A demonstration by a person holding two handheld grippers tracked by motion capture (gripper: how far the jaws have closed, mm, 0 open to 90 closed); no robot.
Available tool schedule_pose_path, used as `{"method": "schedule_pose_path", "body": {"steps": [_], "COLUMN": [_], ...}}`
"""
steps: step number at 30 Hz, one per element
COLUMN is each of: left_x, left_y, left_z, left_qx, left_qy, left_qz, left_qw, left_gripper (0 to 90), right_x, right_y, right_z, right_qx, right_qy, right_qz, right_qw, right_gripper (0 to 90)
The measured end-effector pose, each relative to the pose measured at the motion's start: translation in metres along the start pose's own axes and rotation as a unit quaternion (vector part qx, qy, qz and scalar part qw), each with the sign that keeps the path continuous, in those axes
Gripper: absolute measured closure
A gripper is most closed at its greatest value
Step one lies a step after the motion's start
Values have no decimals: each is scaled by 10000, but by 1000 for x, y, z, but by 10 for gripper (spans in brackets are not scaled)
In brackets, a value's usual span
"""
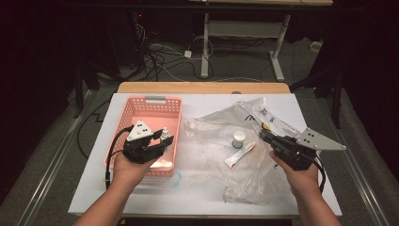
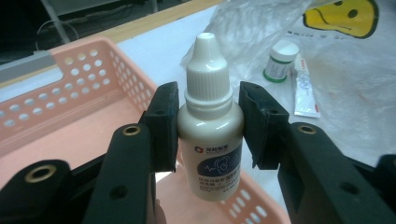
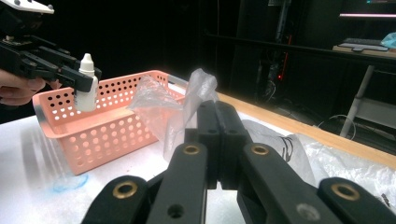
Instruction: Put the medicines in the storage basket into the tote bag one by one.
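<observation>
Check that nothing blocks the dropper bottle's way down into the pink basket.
Nothing visible does. The left hand-held gripper holds the dropper bottle upright above the pink basket, whose bare floor lies open beneath it.

The left gripper (image 1: 159, 139) is carried in the person's left hand (image 1: 126, 165), jaws part open and gripping something between the pads (image 2: 163, 116). The right gripper (image 1: 266, 134), in the right hand (image 1: 301, 175), has its 2 jaws pressed together, seemingly empty. Both forearms reach forward.
</observation>
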State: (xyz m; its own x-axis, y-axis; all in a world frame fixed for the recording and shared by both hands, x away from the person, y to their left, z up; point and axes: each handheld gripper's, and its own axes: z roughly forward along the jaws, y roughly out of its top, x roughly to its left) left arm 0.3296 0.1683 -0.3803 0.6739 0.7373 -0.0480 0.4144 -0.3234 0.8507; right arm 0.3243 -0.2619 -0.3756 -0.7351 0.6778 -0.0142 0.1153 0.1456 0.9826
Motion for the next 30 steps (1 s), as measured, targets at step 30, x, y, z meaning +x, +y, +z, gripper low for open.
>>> {"method": "schedule_pose_path", "body": {"steps": [30], "left_x": [-55], "left_y": [21], "left_z": [45], "left_qx": [-47], "left_qy": [-642], "left_qz": [387], "left_qw": [9972], "left_gripper": [581], "right_x": [0], "right_y": [1], "right_z": [-2], "right_qx": [-24], "right_qy": [9], "right_qz": [-21], "right_qw": [10000], "right_gripper": [900]}}
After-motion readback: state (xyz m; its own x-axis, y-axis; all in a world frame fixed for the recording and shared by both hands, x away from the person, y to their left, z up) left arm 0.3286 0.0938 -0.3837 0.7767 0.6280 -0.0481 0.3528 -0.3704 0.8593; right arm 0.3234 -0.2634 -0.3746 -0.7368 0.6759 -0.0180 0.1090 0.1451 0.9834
